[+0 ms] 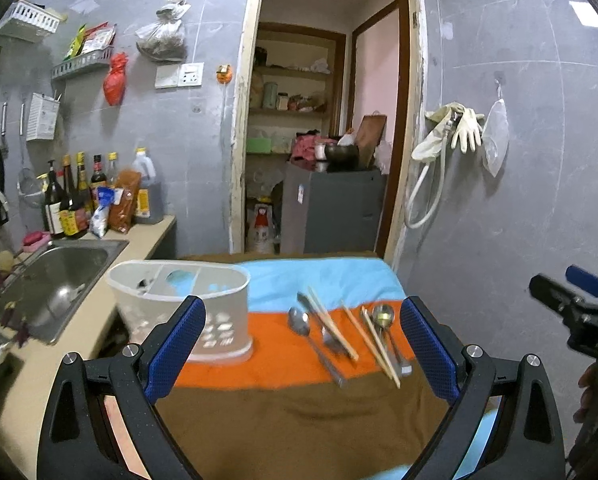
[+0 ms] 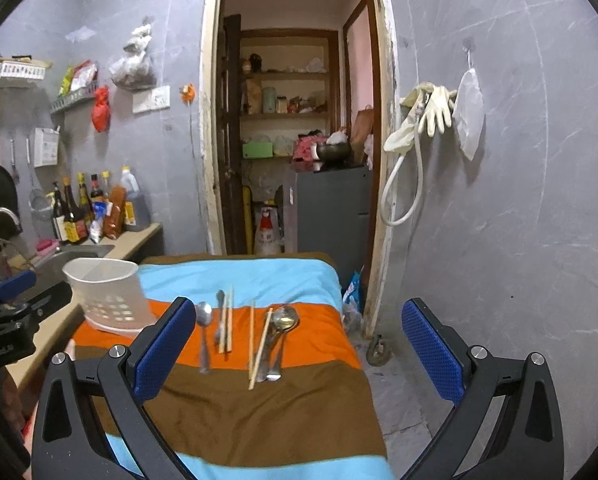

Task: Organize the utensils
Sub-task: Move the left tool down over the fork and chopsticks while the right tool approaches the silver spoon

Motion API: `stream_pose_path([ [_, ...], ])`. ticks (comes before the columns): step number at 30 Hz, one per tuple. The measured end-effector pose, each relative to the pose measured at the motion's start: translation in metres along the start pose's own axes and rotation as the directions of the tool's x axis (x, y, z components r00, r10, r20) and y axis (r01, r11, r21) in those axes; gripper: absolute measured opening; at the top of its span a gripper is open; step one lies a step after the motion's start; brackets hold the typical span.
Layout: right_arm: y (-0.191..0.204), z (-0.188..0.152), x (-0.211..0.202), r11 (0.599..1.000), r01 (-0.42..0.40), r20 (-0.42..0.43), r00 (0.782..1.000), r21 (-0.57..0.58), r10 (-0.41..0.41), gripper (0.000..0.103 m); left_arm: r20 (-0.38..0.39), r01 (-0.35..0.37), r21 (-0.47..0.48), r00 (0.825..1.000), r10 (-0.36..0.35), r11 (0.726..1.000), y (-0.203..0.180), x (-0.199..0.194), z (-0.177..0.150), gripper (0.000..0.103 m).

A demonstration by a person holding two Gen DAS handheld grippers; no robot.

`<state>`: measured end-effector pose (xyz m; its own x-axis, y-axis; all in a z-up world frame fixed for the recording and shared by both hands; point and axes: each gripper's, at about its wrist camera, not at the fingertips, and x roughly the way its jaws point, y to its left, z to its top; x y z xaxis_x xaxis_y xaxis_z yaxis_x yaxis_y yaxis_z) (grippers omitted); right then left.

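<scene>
A white plastic utensil holder [image 1: 187,304] [image 2: 109,298] with divided compartments stands at the left of a striped cloth [image 1: 299,408] [image 2: 259,412]. On the orange stripe lie a spoon [image 1: 311,338] [image 2: 203,332], a fork under a pair of chopsticks [image 1: 333,328] [image 2: 226,320], more chopsticks [image 1: 373,342] [image 2: 259,344] and a ladle-like spoon [image 1: 385,320] [image 2: 285,320]. My left gripper [image 1: 301,344] is open, held short of the utensils. My right gripper [image 2: 299,344] is open too, and also shows at the right edge of the left wrist view [image 1: 579,312].
A steel sink [image 1: 55,280] and a counter with sauce bottles [image 1: 87,196] lie to the left of the cloth. An open doorway [image 1: 323,120] with shelves and a grey cabinet is straight behind. Gloves and a hose [image 1: 451,136] hang on the right wall.
</scene>
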<state>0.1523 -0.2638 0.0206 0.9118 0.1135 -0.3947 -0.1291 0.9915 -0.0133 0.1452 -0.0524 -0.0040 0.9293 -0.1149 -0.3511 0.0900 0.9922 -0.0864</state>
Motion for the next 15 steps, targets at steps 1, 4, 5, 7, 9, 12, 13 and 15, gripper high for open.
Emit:
stream_pose_path([
  [1,-0.004,0.000,0.011,1.000,-0.004,-0.007,1.000,-0.004,0.004,0.103,-0.001,0.001,0.003,1.000,-0.001,1.000,-0.002,0.008,0.001,0.095],
  [4,-0.015,0.001,0.044,1.000,-0.026,-0.043,0.999,-0.010,0.026,0.103,-0.015,-0.007,0.034,1.000,0.007,0.999,-0.011,0.043,0.005,0.095],
  [5,-0.018,0.001,0.054,0.999,-0.033,-0.052,0.998,-0.011,0.032,0.103,-0.021,-0.007,0.045,1.000,0.008,0.999,-0.013,0.056,0.005,0.095],
  [7,-0.025,0.000,0.076,0.999,-0.049,-0.074,0.996,-0.008,0.048,0.103,-0.041,0.003,0.057,0.999,0.000,0.998,-0.014,0.077,0.003,0.095],
  [9,-0.031,-0.002,0.097,0.998,-0.062,-0.092,0.994,-0.001,0.062,0.103,-0.066,0.006,0.069,0.998,-0.002,0.998,-0.015,0.102,-0.001,0.095],
  [12,-0.039,-0.007,0.125,0.996,-0.084,-0.118,0.989,0.013,0.085,0.103,-0.094,0.008,0.077,0.996,-0.001,0.997,-0.016,0.128,-0.007,0.095],
  [13,-0.042,-0.010,0.135,0.995,-0.094,-0.129,0.987,0.017,0.096,0.103,-0.109,0.003,0.077,0.994,0.006,0.997,-0.016,0.139,-0.009,0.095],
  [15,-0.046,-0.015,0.154,0.994,-0.109,-0.160,0.981,0.029,0.113,0.103,-0.136,-0.008,0.073,0.990,0.018,0.997,-0.014,0.158,-0.015,0.095],
])
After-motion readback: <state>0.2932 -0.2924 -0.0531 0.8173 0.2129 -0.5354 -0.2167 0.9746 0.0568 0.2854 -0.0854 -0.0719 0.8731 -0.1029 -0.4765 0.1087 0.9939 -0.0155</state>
